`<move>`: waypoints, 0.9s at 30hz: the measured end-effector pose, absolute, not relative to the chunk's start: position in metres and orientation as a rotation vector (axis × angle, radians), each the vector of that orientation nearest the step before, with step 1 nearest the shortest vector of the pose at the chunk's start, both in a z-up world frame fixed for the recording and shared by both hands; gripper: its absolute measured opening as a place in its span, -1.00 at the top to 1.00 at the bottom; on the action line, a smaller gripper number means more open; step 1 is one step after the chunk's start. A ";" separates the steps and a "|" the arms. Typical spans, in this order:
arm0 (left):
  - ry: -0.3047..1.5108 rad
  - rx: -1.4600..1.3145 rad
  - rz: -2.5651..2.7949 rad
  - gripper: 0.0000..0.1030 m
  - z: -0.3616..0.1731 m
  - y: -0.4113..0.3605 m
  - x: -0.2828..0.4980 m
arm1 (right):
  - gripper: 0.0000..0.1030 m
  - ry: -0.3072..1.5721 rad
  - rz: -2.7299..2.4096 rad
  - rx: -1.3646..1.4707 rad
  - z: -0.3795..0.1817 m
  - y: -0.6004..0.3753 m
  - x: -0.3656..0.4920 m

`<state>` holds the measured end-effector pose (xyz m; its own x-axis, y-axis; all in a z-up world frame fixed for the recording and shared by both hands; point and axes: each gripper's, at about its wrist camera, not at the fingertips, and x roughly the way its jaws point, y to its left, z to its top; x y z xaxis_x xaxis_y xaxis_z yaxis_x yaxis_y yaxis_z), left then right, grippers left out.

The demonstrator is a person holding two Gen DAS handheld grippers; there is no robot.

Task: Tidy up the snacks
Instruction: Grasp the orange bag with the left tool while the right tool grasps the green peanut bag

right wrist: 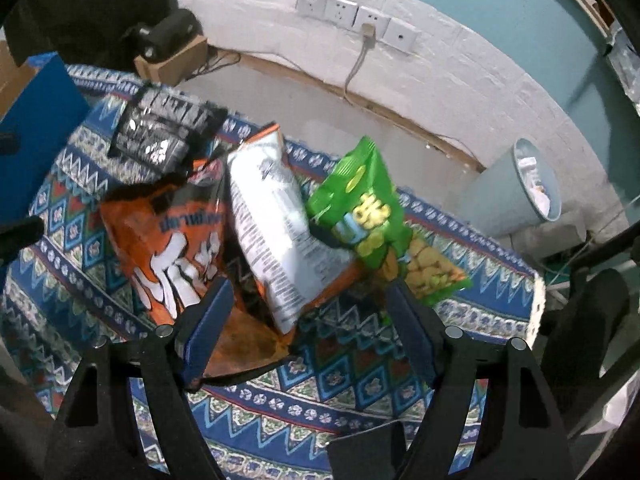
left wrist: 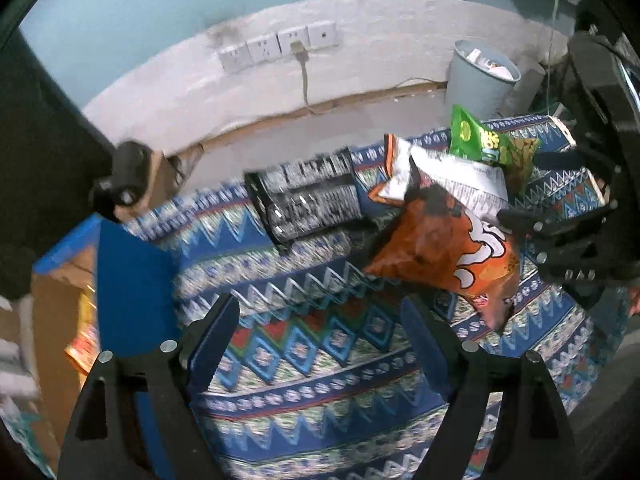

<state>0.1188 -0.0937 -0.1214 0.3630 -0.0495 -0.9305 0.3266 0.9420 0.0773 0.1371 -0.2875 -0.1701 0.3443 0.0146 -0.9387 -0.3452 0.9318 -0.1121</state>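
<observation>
Four snack packs lie mid-frame on the patterned blue cloth-covered counter (right wrist: 360,392): orange crinkly chip bag (right wrist: 168,240), white-backed foil bag (right wrist: 276,232), green plastic biscuit bag (right wrist: 368,216), black glossy packet (right wrist: 160,132). Right hand-held gripper (right wrist: 308,320) gapes over the white bag's lower corner; pinch that seam, not the puffed middle. Left hand-held gripper (left wrist: 320,336) hangs open, empty, at lower centre.

no legible text; orange bag (right wrist: 168,240) lettering, white bag (right wrist: 276,236) print blurred.

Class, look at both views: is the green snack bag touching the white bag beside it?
Touching. The right wrist view shows the green bag leaning against and overlapping the white bag's edge, no cloth visible between them.
</observation>
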 end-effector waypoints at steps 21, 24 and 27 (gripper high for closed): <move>1.294 0.070 -0.263 -0.64 -0.144 -0.095 0.121 | -0.52 1.224 0.366 -0.248 -0.181 -0.270 0.112; 1.289 0.065 -0.273 -0.67 -0.143 -0.106 0.121 | -0.52 1.215 0.356 -0.269 -0.174 -0.282 0.113; 1.297 0.072 -0.274 -0.67 -0.147 -0.120 0.123 | -0.52 1.202 0.331 -0.289 -0.168 -0.296 0.114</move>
